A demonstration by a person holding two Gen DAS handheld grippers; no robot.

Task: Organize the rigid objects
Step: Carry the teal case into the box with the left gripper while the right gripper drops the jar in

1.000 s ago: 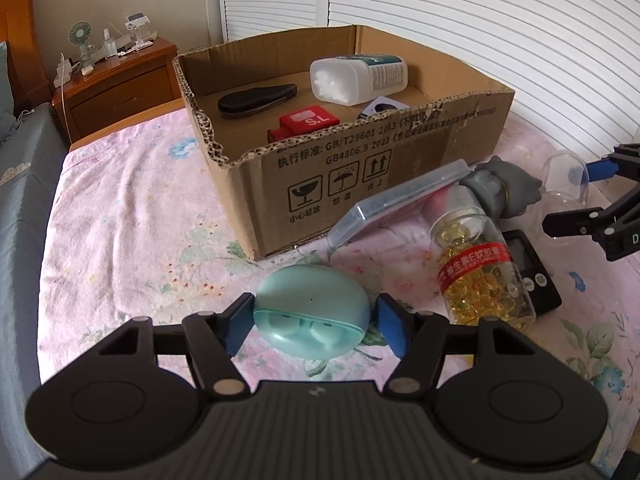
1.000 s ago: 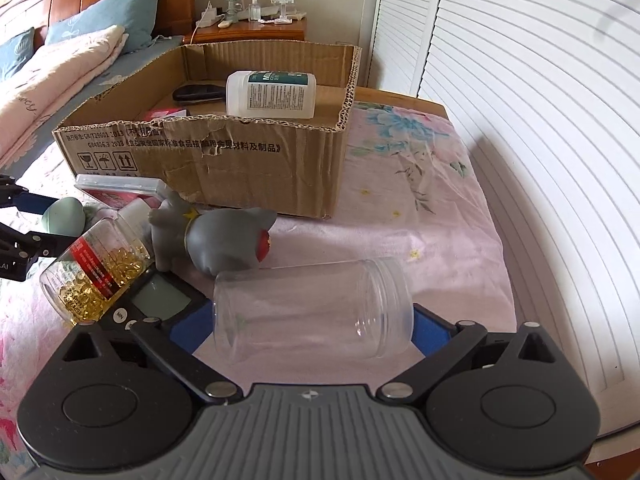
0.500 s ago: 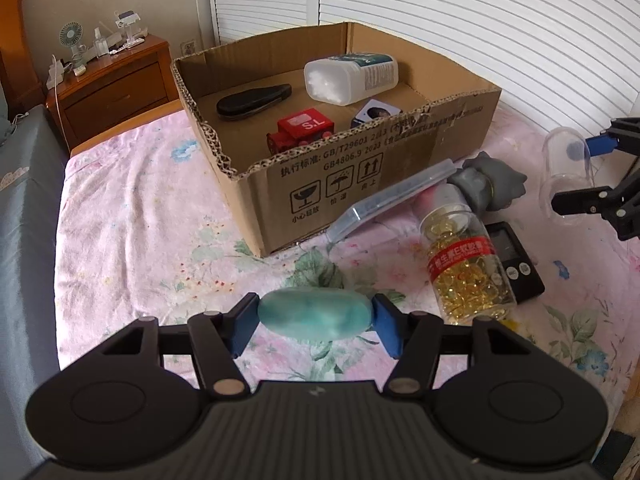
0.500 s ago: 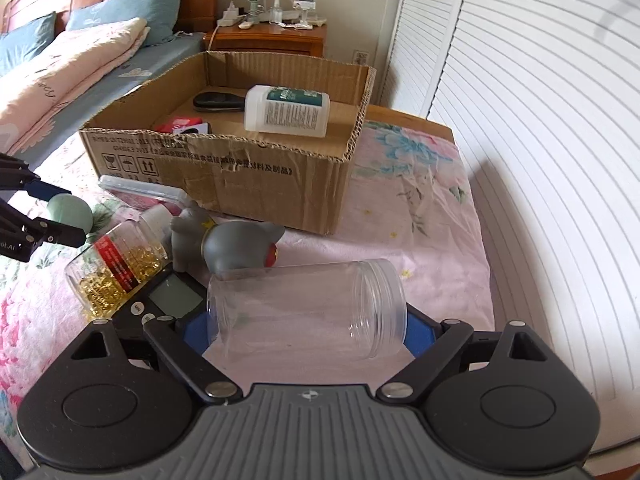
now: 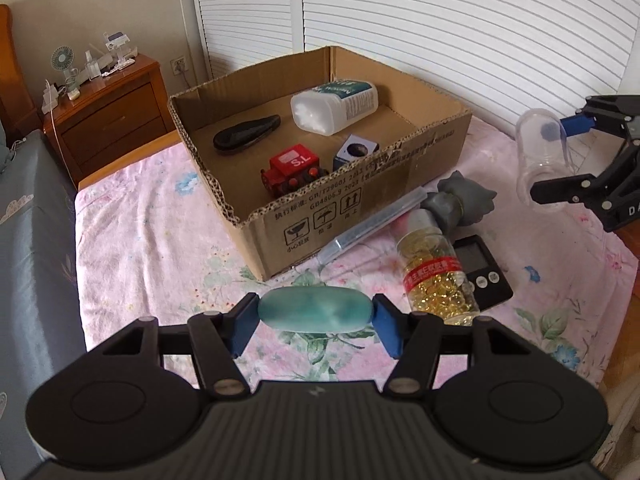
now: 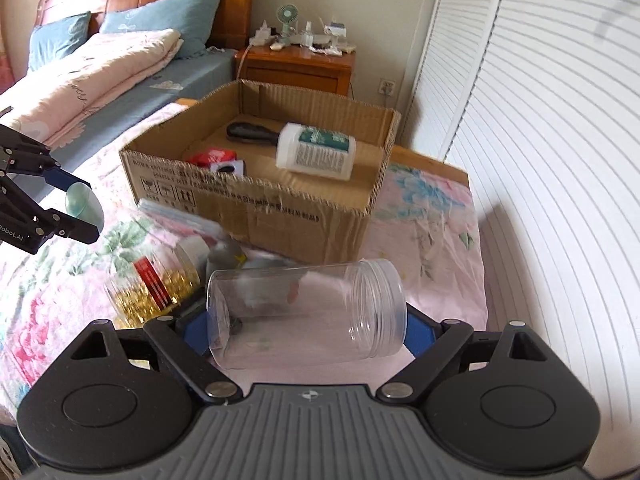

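Here the left gripper [image 5: 315, 325] clamps a smooth teal case [image 5: 315, 315] by its rounded ends, held above the bed [image 5: 140, 248]; likely light, hard and slippery. The right gripper [image 6: 306, 330] pinches a clear plastic jar [image 6: 306, 312] end to end, likely light, thin-walled and prone to flexing, near the stiff cardboard box [image 6: 280, 216]

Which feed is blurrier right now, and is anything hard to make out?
Right wrist view: motion smear over the capsule bottle and grey toy; the clear jar stays sharp. Left wrist view: crisper, though the teal case looks slightly smeared; shutters bow from fisheye.
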